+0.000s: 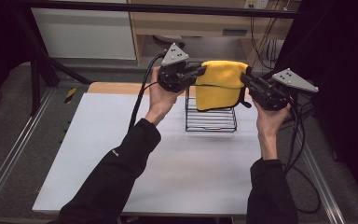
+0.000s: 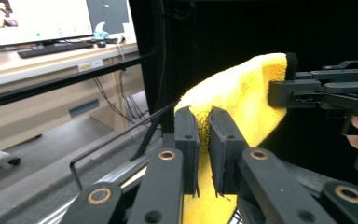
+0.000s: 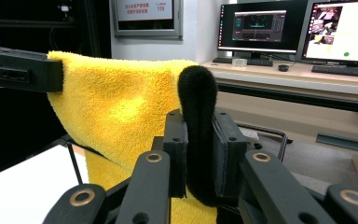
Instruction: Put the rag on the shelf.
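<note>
A yellow towel (image 1: 220,81) with a black underside is held stretched above a black wire rack (image 1: 211,117) on the white table. Its lower part hangs in front of the rack's top. My left gripper (image 1: 200,71) is shut on the towel's left top edge, and its jaws pinch yellow cloth (image 2: 242,100) in the left gripper view. My right gripper (image 1: 246,78) is shut on the towel's right top edge, where a black fold (image 3: 197,116) of the towel stands between its jaws next to the yellow face (image 3: 121,102).
The white table top (image 1: 121,154) spreads in front of the rack. A wooden strip (image 1: 116,87) runs along the table's far edge. Metal rails (image 1: 9,158) flank the table. Desks with monitors (image 3: 261,23) stand beyond.
</note>
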The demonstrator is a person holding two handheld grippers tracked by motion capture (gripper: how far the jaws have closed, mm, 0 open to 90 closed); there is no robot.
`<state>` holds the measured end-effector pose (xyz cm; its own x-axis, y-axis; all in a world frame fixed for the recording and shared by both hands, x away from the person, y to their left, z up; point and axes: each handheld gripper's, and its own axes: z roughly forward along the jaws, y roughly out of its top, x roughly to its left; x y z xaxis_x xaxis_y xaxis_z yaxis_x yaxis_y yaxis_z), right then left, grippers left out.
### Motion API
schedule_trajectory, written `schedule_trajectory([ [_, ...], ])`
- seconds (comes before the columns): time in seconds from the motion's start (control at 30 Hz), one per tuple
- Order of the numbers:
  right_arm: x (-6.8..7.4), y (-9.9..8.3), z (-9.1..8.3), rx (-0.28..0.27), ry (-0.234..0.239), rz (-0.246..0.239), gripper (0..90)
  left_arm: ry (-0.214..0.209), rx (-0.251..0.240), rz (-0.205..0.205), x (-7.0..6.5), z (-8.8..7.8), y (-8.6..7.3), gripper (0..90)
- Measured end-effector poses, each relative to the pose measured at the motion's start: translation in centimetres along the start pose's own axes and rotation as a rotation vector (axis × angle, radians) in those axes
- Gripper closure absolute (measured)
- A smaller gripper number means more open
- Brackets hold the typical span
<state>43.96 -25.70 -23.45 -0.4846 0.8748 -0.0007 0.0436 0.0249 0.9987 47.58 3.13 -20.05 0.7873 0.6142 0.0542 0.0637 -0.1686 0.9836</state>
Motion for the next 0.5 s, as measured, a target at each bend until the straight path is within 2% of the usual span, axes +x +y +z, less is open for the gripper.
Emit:
schedule_trajectory([
  [0.17, -0.1, 0.4, 0.5, -0.006, -0.016, -0.005, 78.3, 0.016, -0.018, -0.006, 0.3, 0.2, 0.4, 82.7],
  [0.23, -0.2, 0.7, 0.9, -0.006, -0.028, -0.005, 78.4, 0.014, -0.034, -0.027, 0.5, 0.3, 0.8, 82.9],
  [0.33, -0.3, 1.4, 1.4, -0.01, -0.044, -0.005, 78.6, 0.027, -0.033, -0.021, 0.6, 0.4, 1.2, 83.1],
  [0.5, -0.2, 1.7, 1.5, -0.04, -0.041, -0.026, 78.5, 0.011, -0.062, -0.034, 0.8, -0.1, 1.5, 83.1],
])
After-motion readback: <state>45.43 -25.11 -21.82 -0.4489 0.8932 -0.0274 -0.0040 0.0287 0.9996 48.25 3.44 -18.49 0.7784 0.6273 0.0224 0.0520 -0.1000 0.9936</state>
